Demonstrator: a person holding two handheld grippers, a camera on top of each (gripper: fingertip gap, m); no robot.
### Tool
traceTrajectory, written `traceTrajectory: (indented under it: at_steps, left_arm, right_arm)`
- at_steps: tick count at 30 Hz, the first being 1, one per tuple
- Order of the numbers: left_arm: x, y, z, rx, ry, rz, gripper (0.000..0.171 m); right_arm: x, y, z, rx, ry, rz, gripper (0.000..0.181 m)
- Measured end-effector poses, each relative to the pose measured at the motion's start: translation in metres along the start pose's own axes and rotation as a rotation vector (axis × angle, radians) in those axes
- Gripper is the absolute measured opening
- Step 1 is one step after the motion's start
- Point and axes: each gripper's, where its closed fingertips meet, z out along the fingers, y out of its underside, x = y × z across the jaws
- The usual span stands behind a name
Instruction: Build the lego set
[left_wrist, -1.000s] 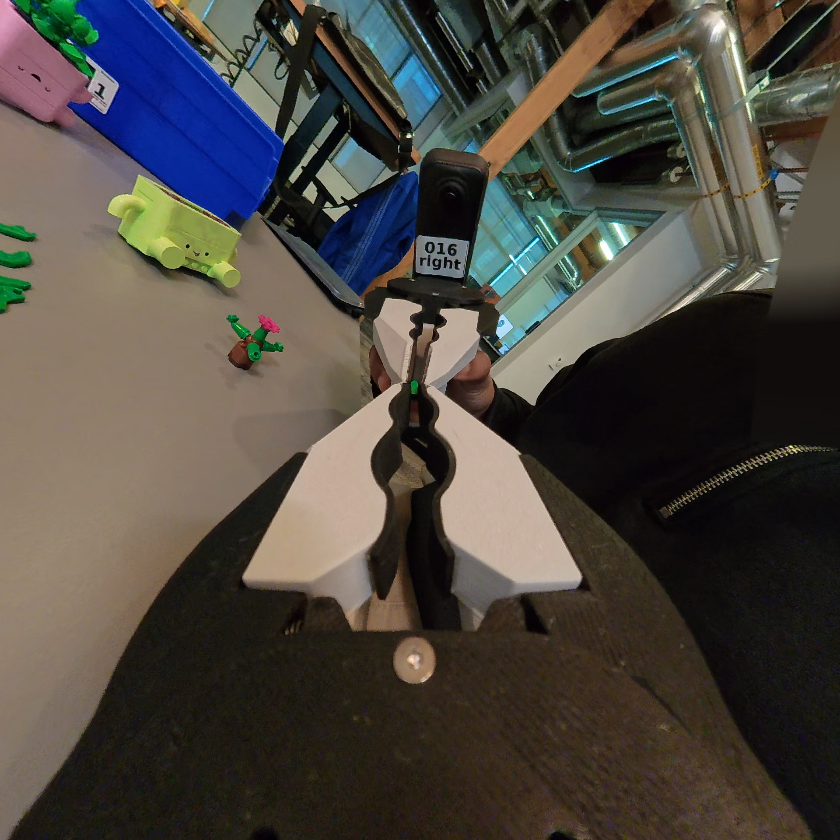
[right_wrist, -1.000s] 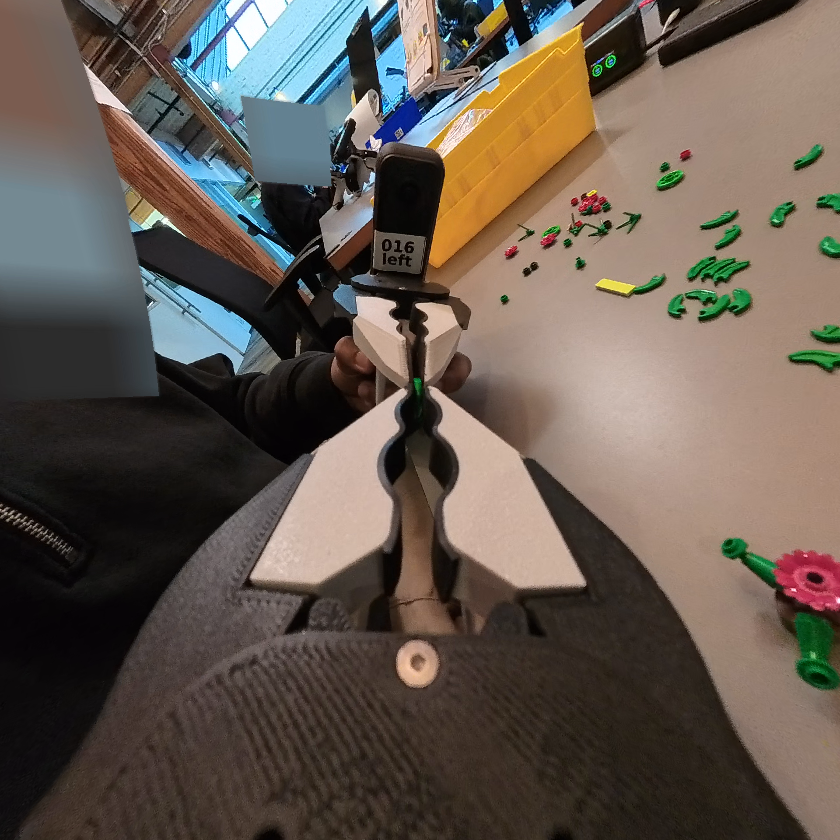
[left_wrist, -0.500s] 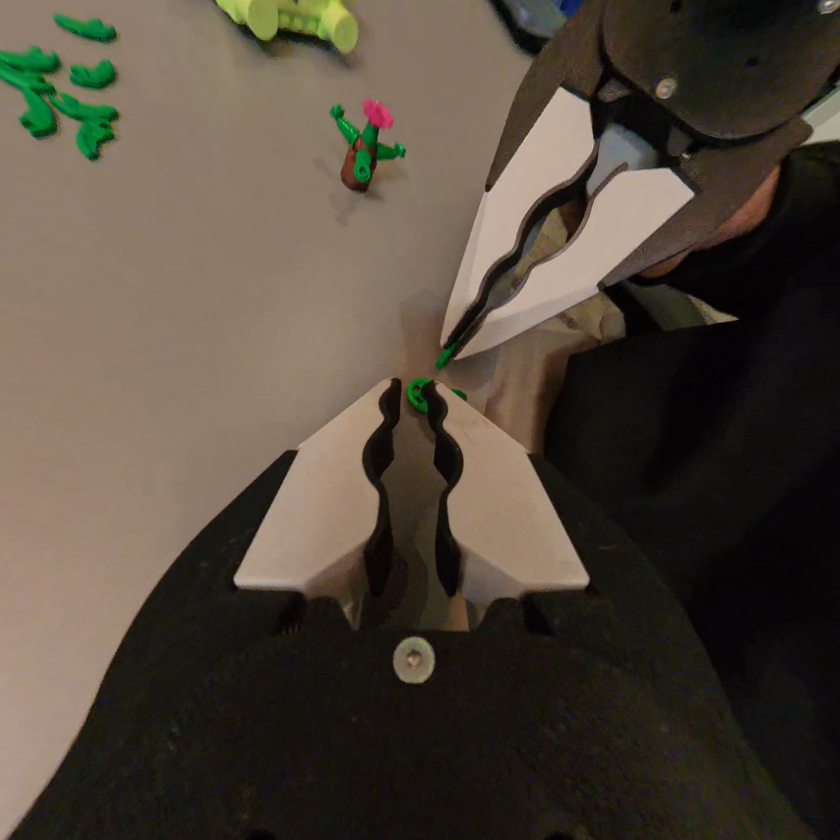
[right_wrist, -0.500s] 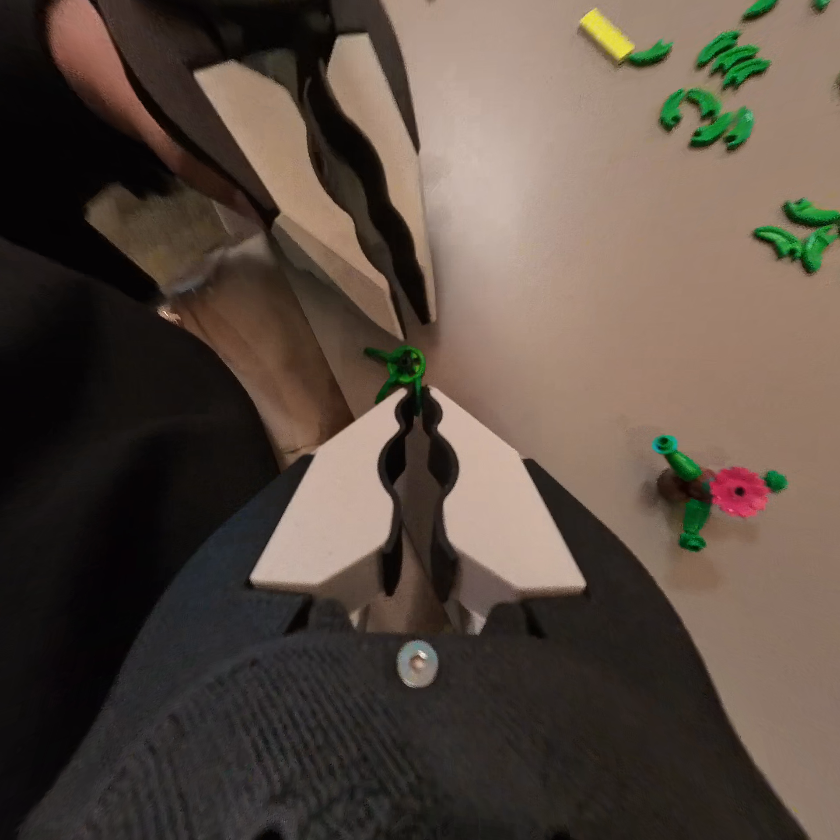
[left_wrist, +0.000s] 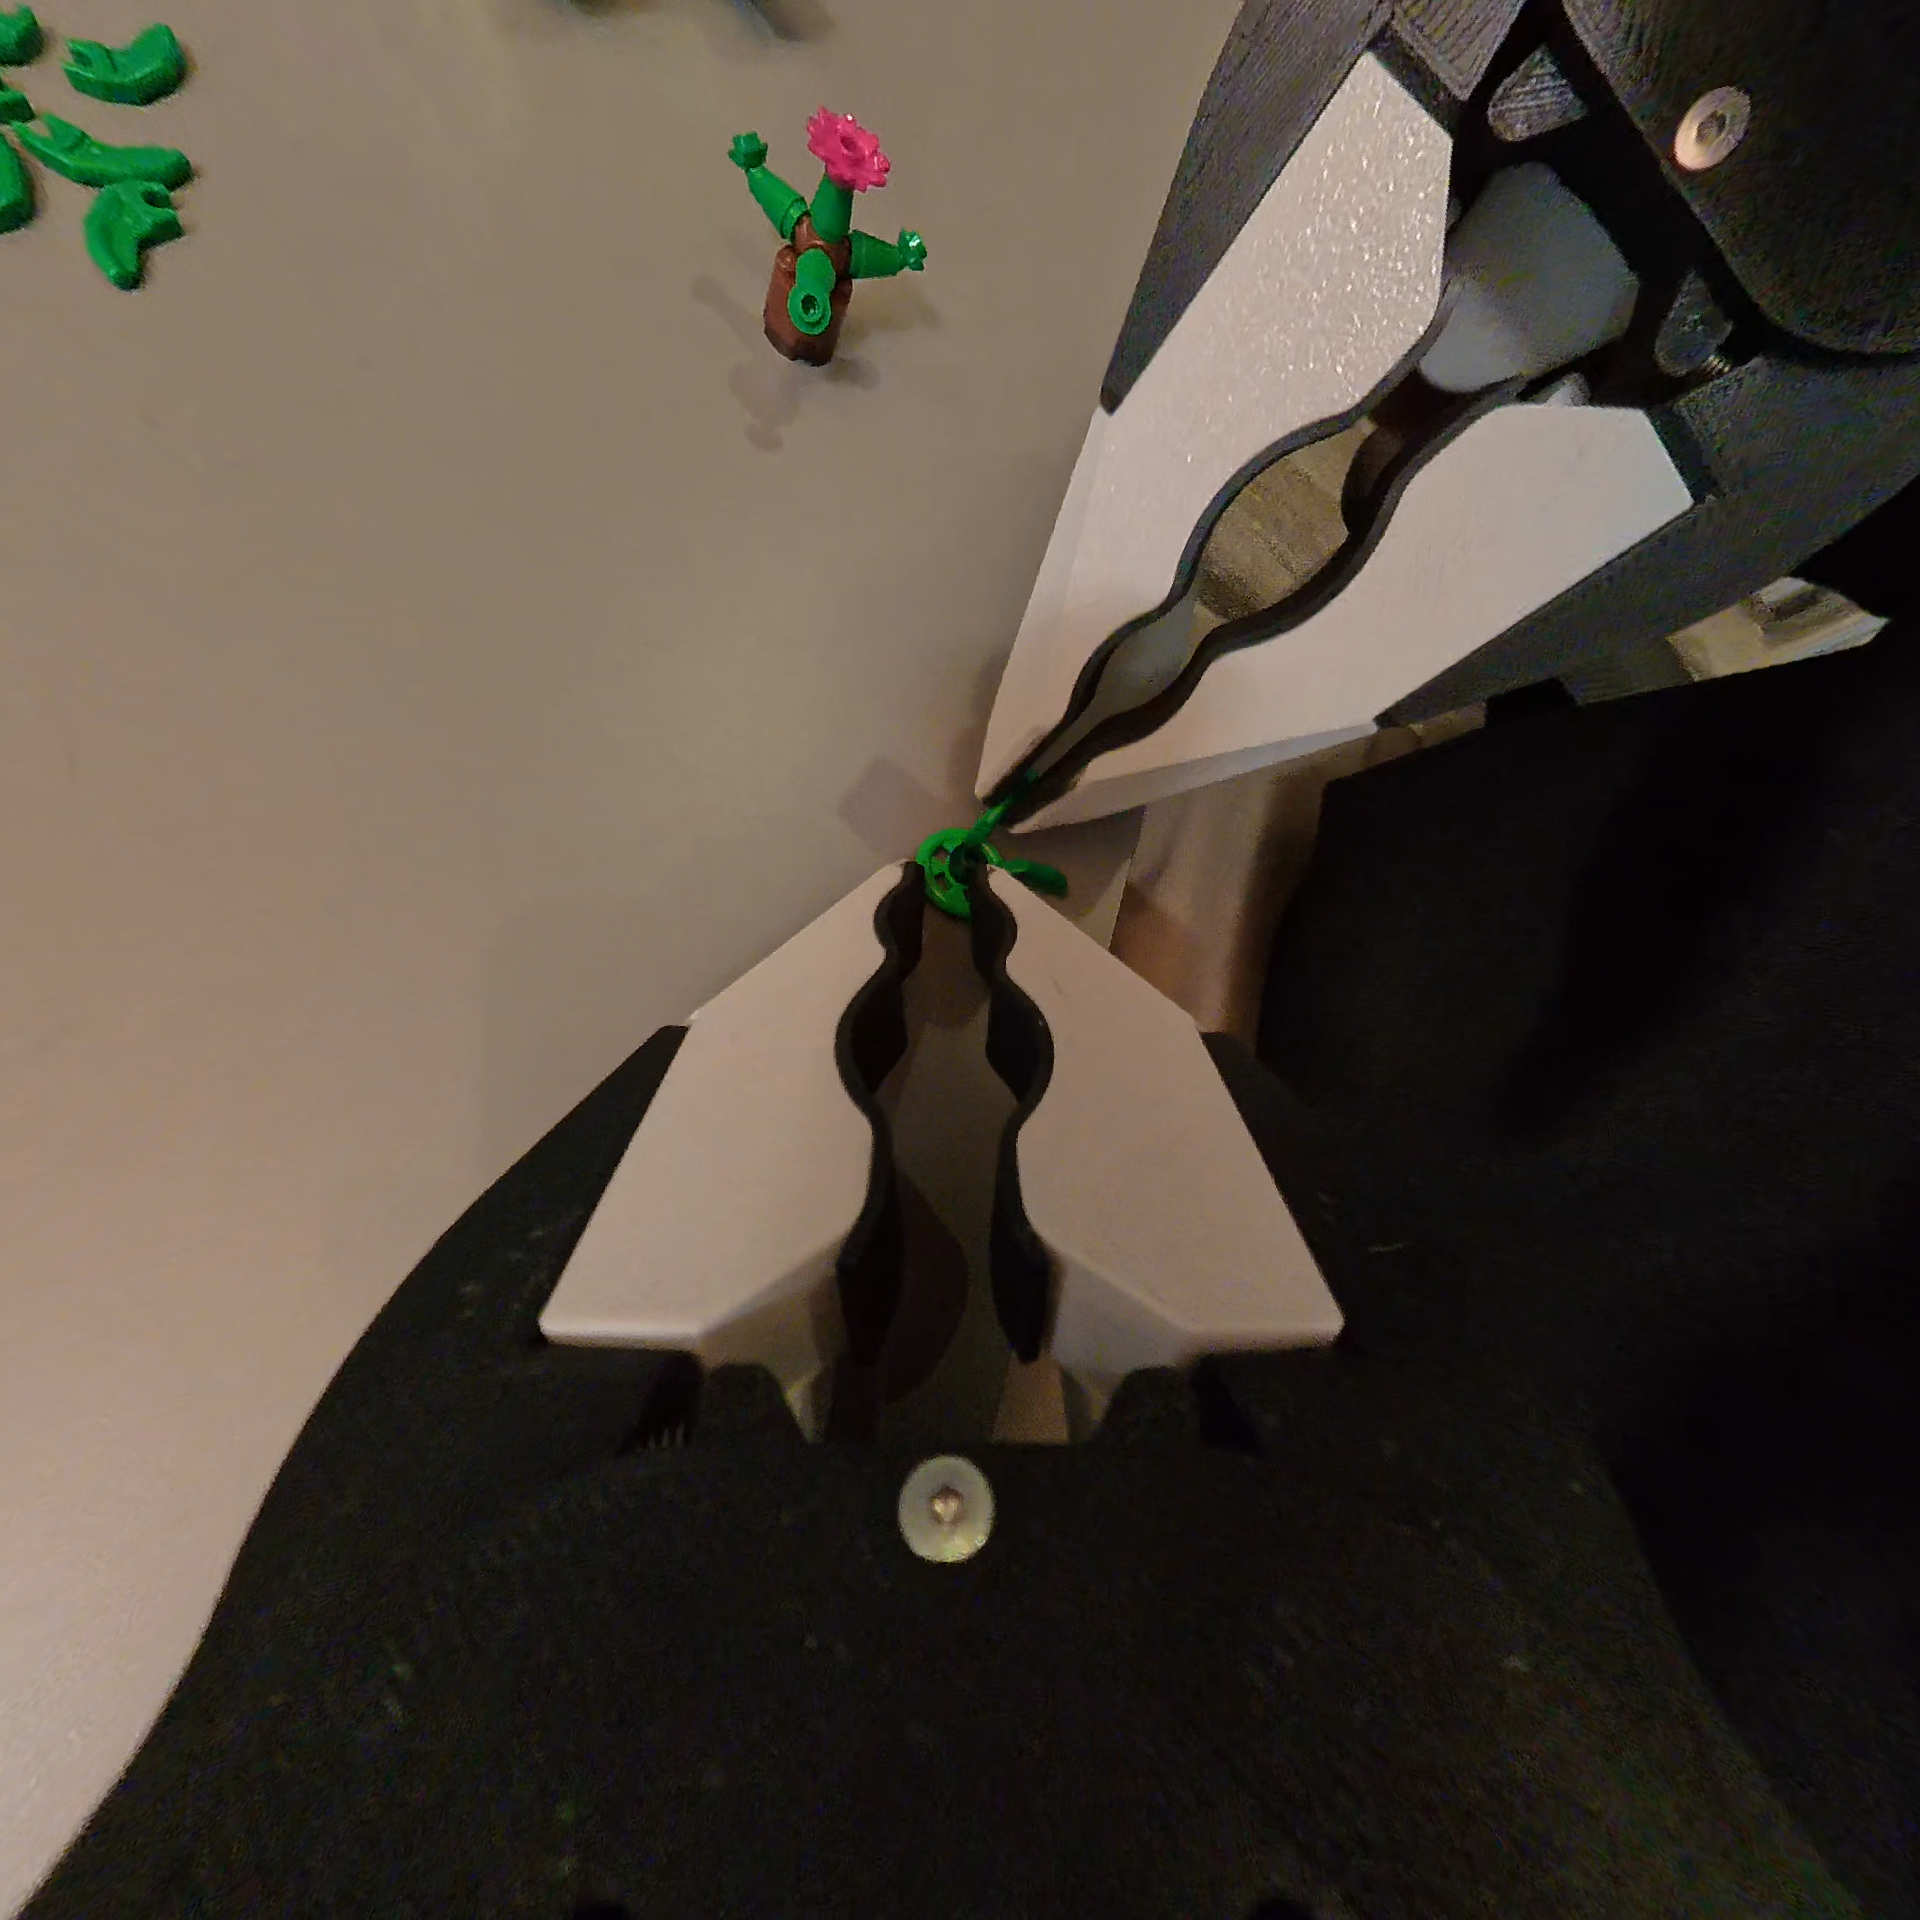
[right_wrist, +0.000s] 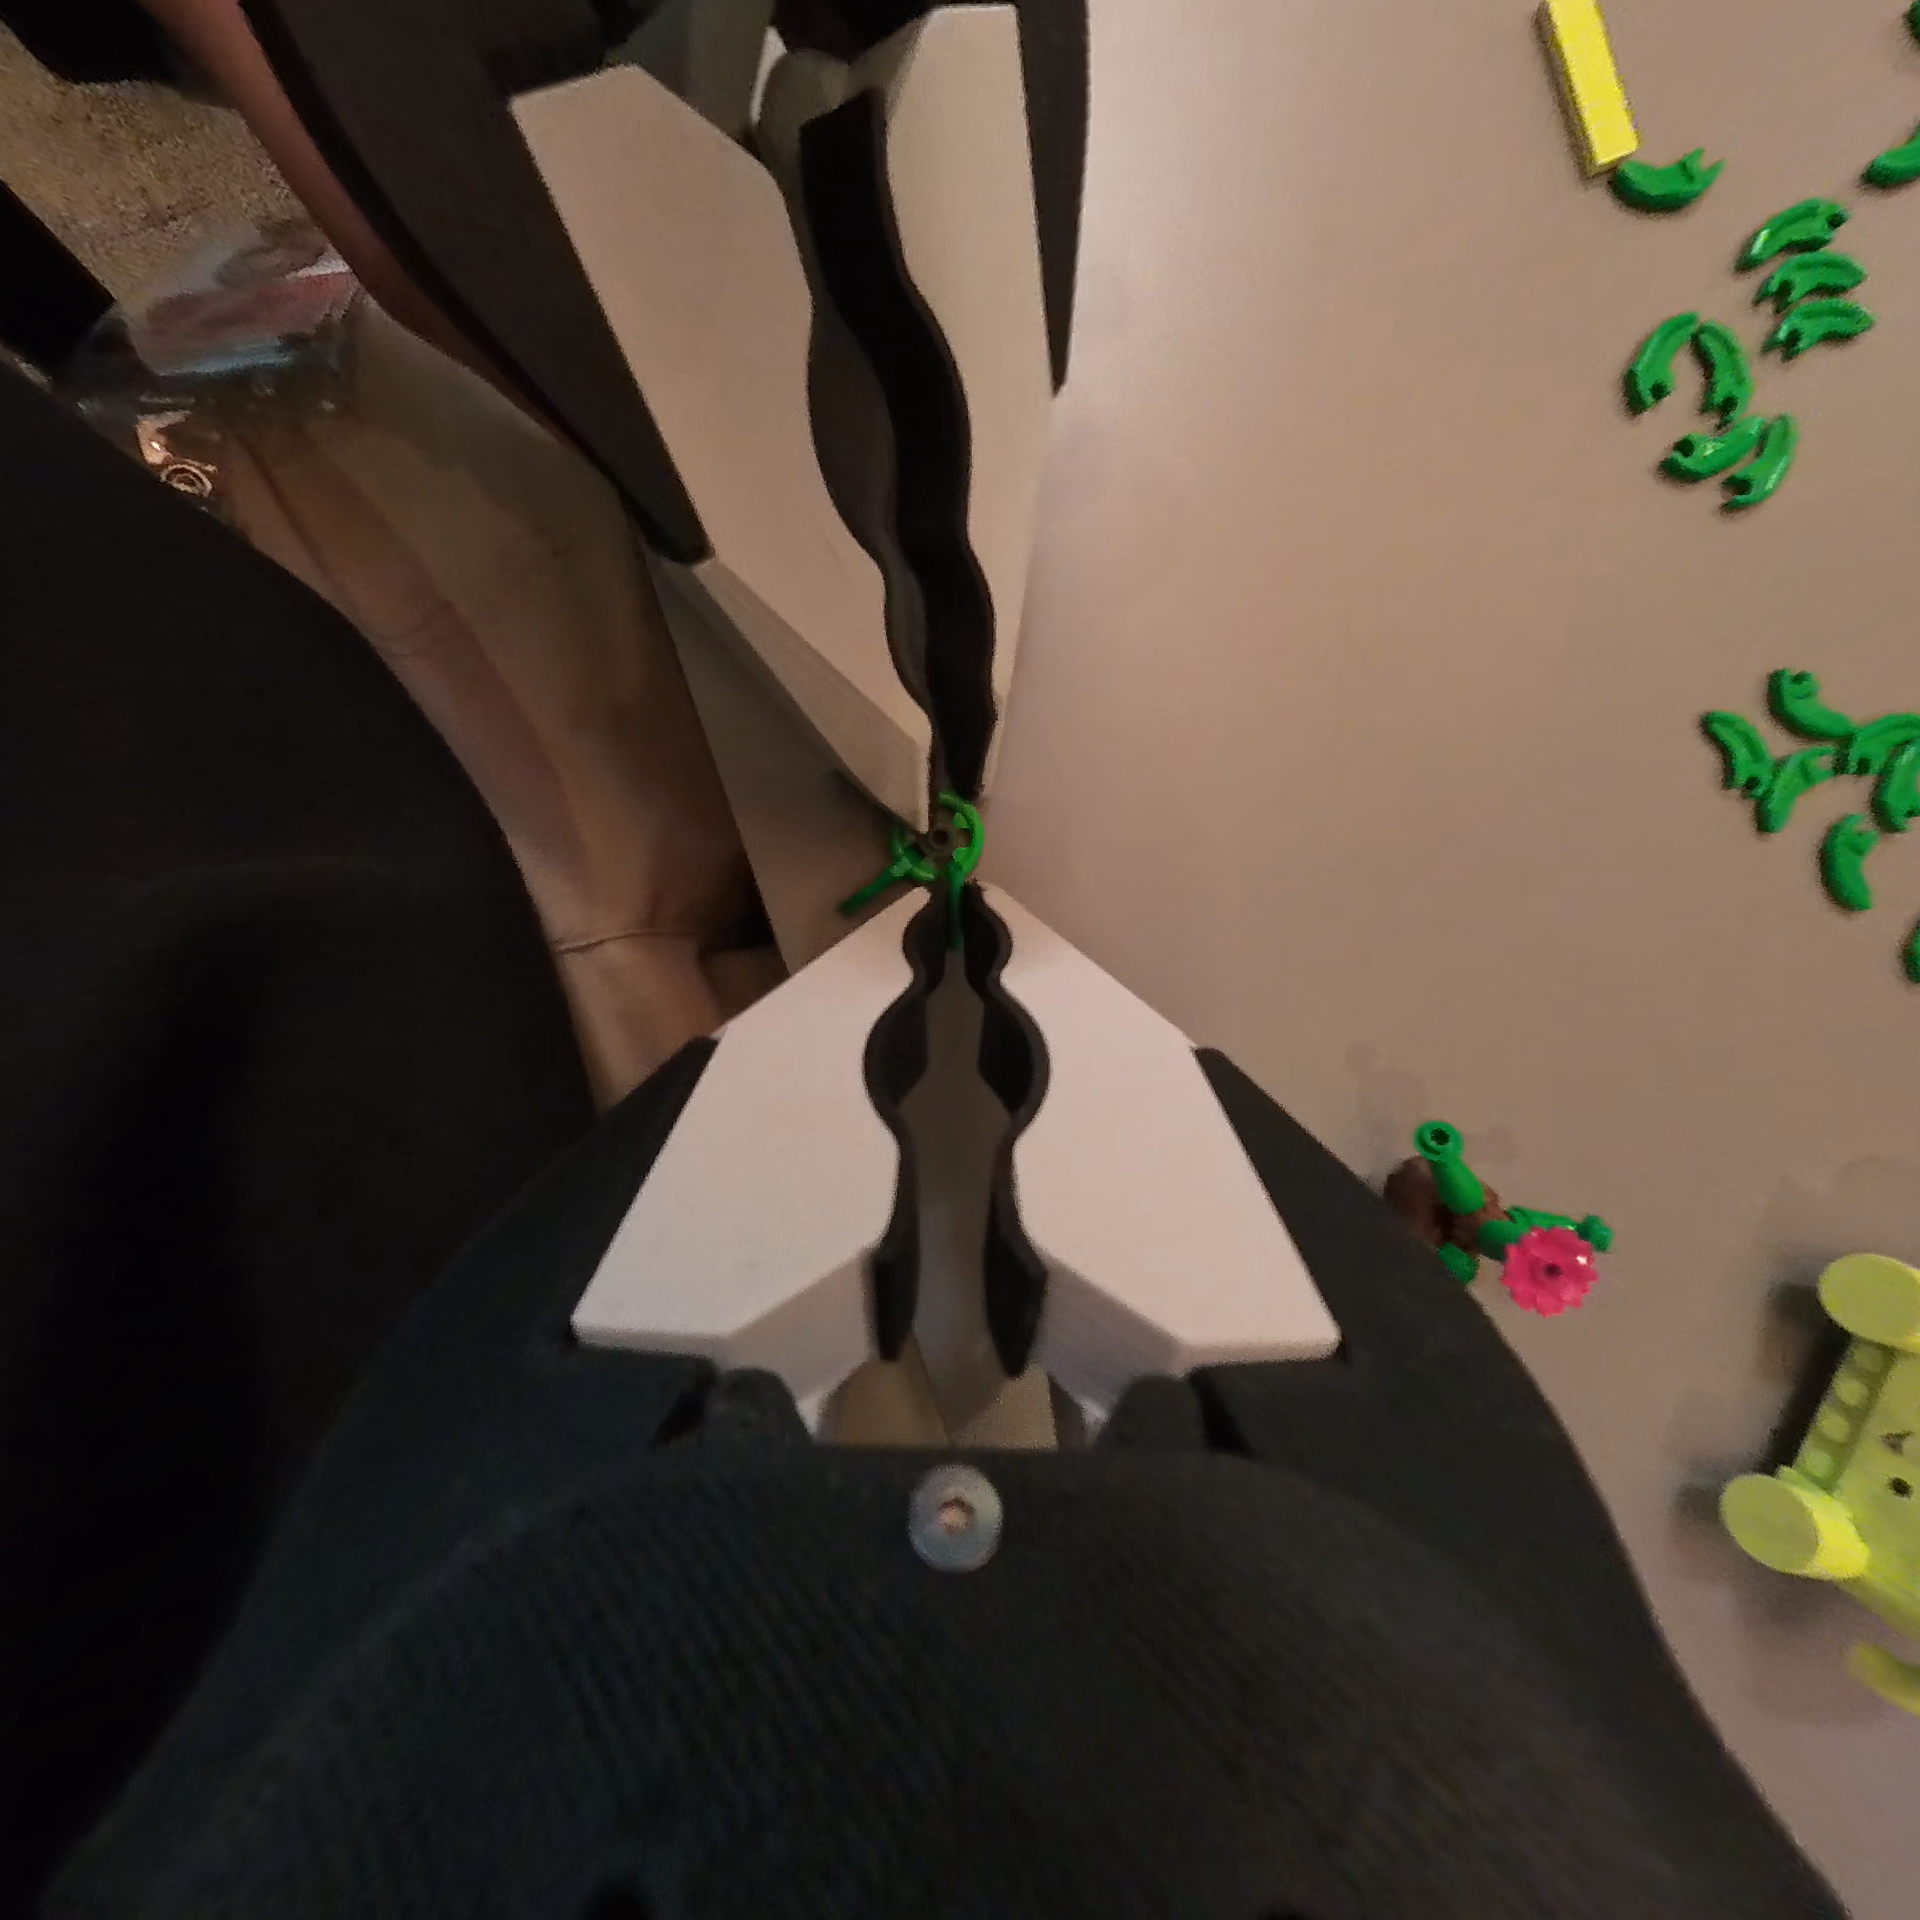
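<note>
My left gripper (left_wrist: 948, 883) is shut on a small green ring-shaped lego piece (left_wrist: 943, 871). My right gripper (right_wrist: 956, 906) is shut on a thin green stem piece (right_wrist: 954, 920). The two gripper tips meet over the near edge of the grey table (left_wrist: 416, 623), and the stem touches the ring (right_wrist: 951, 831). The right gripper (left_wrist: 1003, 808) comes in from the upper right in the left wrist view. The left gripper (right_wrist: 951, 784) comes down from the top in the right wrist view. A small brown base with green stems and a pink flower (left_wrist: 826, 239) stands on the table; it also shows in the right wrist view (right_wrist: 1496, 1226).
Several loose green leaf pieces (left_wrist: 104, 177) lie on the table, also in the right wrist view (right_wrist: 1766, 343). A yellow flat piece (right_wrist: 1590, 83) lies at the far right. A lime green pot (right_wrist: 1860, 1455) lies near the flower build. A person's dark clothing (right_wrist: 208, 935) fills the near side. My two grippers' fingertips are within a few centimetres of each other.
Both grippers have tipped down from pointing at each other in the air to pointing at the table edge. The stem and ring, slightly apart half a second ago, now touch.
</note>
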Motion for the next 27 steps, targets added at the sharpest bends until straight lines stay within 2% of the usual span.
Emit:
traceTrajectory:
  at_steps: [22,27]
  left_arm:
    - [-0.0003,-0.0004,0.0003,0.007,-0.013,0.000,0.009]
    - [-0.0008,-0.0003,0.0000,0.008,-0.017,-0.001,0.008]
  right_arm:
    - [-0.0018,0.0002,0.0021,-0.162,-0.067,0.015,0.001]
    - [-0.0030,0.0085,0.0056,-0.222,-0.054,-0.002,0.000]
